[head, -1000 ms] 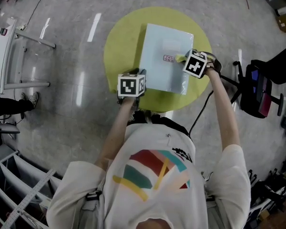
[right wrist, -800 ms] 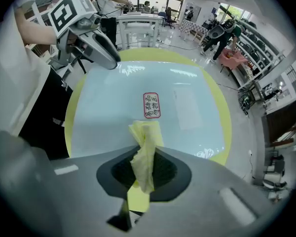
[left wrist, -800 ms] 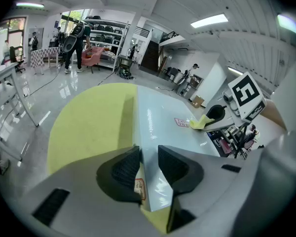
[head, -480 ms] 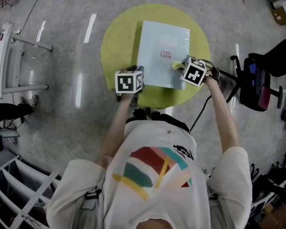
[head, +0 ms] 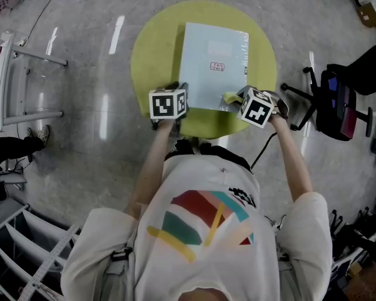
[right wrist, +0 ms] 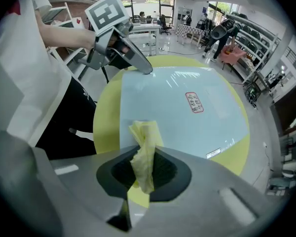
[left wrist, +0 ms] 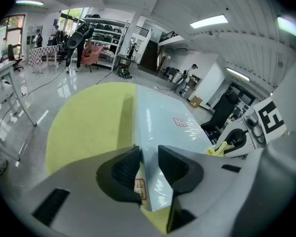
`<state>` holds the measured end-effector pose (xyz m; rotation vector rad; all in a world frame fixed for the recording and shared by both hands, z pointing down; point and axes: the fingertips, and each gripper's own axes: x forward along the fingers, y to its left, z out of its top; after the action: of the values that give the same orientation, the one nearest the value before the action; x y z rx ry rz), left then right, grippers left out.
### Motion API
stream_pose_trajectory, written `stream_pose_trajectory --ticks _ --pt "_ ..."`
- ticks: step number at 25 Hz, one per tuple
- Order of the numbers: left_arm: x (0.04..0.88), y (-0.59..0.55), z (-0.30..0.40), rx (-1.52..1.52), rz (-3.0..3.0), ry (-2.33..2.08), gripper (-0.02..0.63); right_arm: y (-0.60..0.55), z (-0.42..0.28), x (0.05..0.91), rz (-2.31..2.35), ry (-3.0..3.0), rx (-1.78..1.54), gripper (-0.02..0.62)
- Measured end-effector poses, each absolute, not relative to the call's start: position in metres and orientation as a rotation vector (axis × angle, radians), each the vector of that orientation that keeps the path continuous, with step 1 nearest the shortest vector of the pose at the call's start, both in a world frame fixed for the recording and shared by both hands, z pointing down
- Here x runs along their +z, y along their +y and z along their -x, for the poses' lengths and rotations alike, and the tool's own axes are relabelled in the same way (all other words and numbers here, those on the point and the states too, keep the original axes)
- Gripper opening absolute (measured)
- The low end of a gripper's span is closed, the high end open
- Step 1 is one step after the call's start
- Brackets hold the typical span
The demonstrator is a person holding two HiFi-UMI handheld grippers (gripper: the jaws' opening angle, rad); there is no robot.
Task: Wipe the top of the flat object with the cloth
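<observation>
A flat pale-blue box [head: 213, 64] wrapped in clear film lies on a round yellow-green table [head: 150, 49]. My left gripper [head: 175, 108] is shut on the box's near-left corner [left wrist: 147, 179]; the box top [left wrist: 163, 127] runs away from the jaws. My right gripper [head: 241, 100] is shut on a crumpled yellow cloth [right wrist: 143, 149], which hangs at the box's near right edge [head: 229, 97]. In the right gripper view the box top [right wrist: 177, 112] with its small red label [right wrist: 193, 102] spreads beyond the cloth, and the left gripper [right wrist: 140, 68] shows at the far corner.
A black office chair [head: 338, 105] stands to the right of the table. A white frame [head: 19, 74] is on the floor at the left. Shelving [left wrist: 98, 38] and people stand far off across the shiny grey floor [head: 81, 137].
My right gripper has drawn the cloth across the box top toward the near edge. The left gripper has kept its hold on the corner.
</observation>
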<state>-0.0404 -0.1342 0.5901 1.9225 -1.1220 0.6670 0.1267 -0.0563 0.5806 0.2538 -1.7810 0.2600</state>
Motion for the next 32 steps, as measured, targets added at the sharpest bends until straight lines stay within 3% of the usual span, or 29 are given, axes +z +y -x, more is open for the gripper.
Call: stream_pose_trajectory --ticks 27,32 --pt "0.584 -0.134 0.042 0.670 -1.951 -1.149 0.124 -0.003 -0.117 0.579 -0.234 -1.830 0.253 0.026" --pt "0.550 -0.143 0.044 0.591 -2.032 -1.233 0.078 -0.027 -0.117 0.550 -0.362 -1.884 0.197 0.026"
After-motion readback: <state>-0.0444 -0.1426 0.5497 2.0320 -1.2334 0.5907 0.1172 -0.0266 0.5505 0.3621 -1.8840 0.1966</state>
